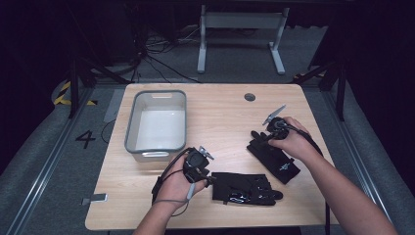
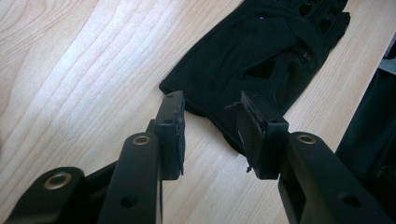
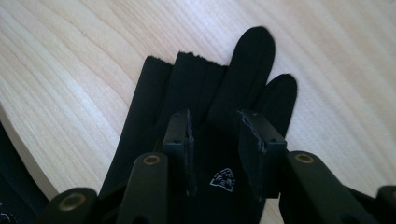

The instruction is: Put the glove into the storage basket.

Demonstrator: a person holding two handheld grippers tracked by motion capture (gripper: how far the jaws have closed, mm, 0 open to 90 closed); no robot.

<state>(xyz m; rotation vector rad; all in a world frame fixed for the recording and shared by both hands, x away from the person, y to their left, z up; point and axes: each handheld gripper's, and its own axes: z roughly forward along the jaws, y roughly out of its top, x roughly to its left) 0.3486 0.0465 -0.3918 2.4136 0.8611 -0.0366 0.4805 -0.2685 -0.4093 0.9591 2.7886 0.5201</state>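
while the right tool (image 3: 215, 135) hovers, its glove's (image 3: 205, 93) cuff stays hidden.

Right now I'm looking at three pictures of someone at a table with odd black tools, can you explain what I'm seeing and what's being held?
A person sits at a wooden table and holds a hand-operated two-jaw tool in each hand; there is no robot arm. The wide picture comes from a camera above the table. The other two come from small cameras riding on each tool, looking along its black jaws.

On the table lie a grey bin and two black gloves. The left tool sits at the cuff end of the near glove, jaws apart, one over the cuff edge. The right tool hovers over the far glove, jaws apart, by its small white logo. Neither glove is gripped yet.
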